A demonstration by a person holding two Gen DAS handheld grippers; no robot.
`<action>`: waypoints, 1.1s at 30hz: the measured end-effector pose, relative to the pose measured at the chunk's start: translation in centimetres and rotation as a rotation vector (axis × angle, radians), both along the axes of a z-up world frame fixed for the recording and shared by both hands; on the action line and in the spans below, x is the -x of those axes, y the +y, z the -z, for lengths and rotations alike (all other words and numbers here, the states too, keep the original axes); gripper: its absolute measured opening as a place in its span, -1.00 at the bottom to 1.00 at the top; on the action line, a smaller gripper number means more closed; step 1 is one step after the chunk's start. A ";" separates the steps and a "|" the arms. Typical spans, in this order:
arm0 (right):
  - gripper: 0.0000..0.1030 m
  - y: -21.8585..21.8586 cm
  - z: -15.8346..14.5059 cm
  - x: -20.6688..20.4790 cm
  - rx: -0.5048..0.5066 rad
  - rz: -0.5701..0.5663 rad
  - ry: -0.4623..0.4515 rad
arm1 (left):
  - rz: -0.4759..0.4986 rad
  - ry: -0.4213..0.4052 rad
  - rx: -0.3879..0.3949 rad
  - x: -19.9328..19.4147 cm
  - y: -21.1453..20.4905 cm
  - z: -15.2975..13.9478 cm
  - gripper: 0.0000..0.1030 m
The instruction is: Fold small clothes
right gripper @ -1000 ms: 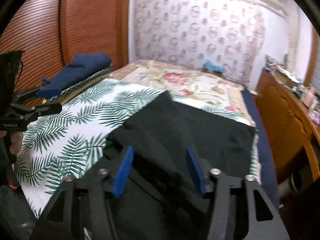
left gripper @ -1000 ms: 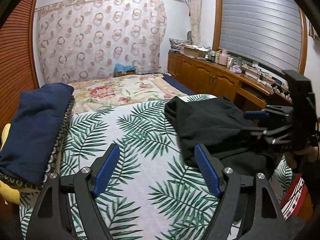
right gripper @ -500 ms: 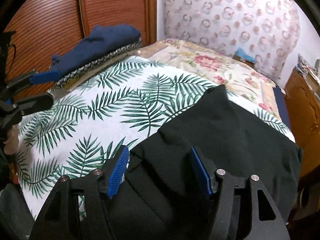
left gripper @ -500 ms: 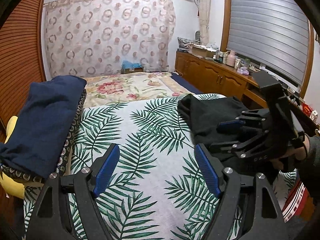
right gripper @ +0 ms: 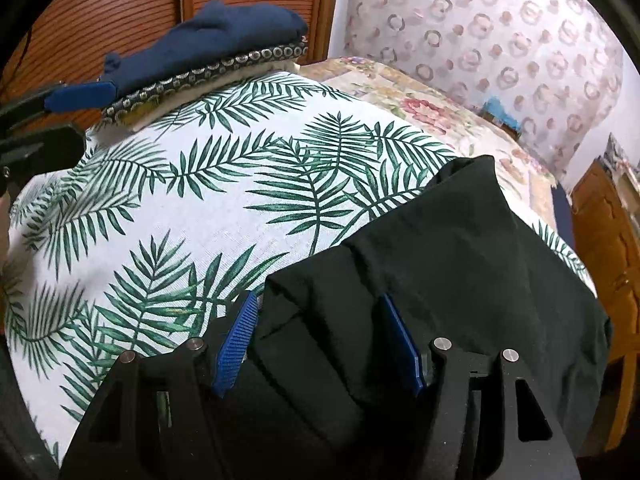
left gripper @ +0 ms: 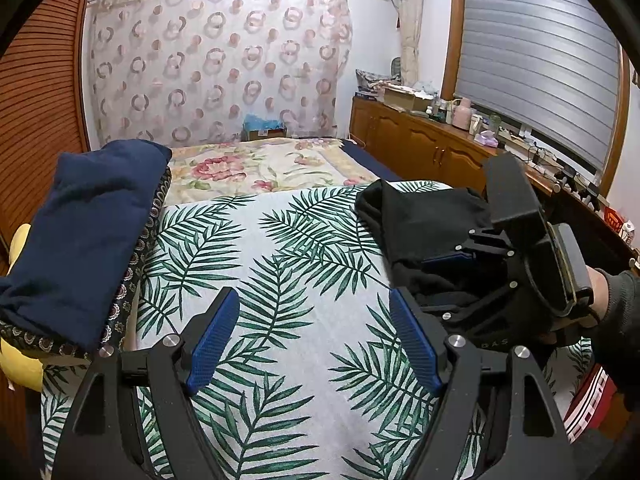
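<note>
Blue ribbed pads frame the near edge of both views. In the left wrist view the left gripper [left gripper: 312, 338] hangs with its jaws spread wide and nothing between them, only the white bedspread printed with green palm fronds [left gripper: 280, 264] beneath. At two o'clock from it, the right gripper [left gripper: 452, 258], carried by a hand in a dark glove [left gripper: 612, 300], is poised over the near end of the crumpled black fabric garment [left gripper: 424, 220].

In the right wrist view the right gripper [right gripper: 320, 344] has its jaws apart, with the near corner of the black garment [right gripper: 460, 248] lying between the pads; the cloth does not look pinched, and neither pad appears to press on it. The garment sprawls from six o'clock up toward one o'clock across the palm-print bedspread [right gripper: 200, 208], partly doubled over on itself with an uneven edge, near the right side of the bed.

Farther back, at ten o'clock, a folded navy blue cloth [left gripper: 84, 224] rests on a dark patterned cushion edged with rings [left gripper: 140, 248]. Beyond that lies a cream quilt with pink flowers [left gripper: 256, 168], then a sheer curtain printed with pink rings [left gripper: 216, 64], with a wooden cabinet [left gripper: 420, 148] along the wall at two o'clock.

The step in hand appears to be the first grasp: the garment is not yet laid flat, so folding has hardly begun. The next move likely calls for the right jaws to close on that near corner, while the left gripper crosses to a second corner so the cloth can be spread.
</note>
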State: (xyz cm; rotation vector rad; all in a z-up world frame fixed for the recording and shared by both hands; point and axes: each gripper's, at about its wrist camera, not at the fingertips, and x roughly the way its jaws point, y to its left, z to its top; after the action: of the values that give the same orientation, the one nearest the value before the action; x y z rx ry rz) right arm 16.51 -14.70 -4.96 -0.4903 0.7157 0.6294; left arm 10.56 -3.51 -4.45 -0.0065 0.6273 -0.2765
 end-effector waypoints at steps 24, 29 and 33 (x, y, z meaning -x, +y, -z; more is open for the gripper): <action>-0.84 -9.9 -8.0 -0.5 -0.239 0.222 -0.168 | 0.040 0.020 -0.010 0.0 -1.0 0.5 0.52; -0.84 -13.5 -8.2 -2.8 -0.166 0.383 -0.221 | 0.043 0.025 -0.013 0.0 -1.1 0.6 0.52; -0.84 -15.6 -7.2 -5.2 -0.124 0.484 -0.211 | 0.047 0.034 -0.016 -0.1 -1.1 0.7 0.52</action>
State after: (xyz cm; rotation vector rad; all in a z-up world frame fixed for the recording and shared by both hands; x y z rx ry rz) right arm 21.72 -30.25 2.21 -0.2489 0.5622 0.1624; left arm 10.65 -4.62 -5.18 0.0191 0.6638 -0.3172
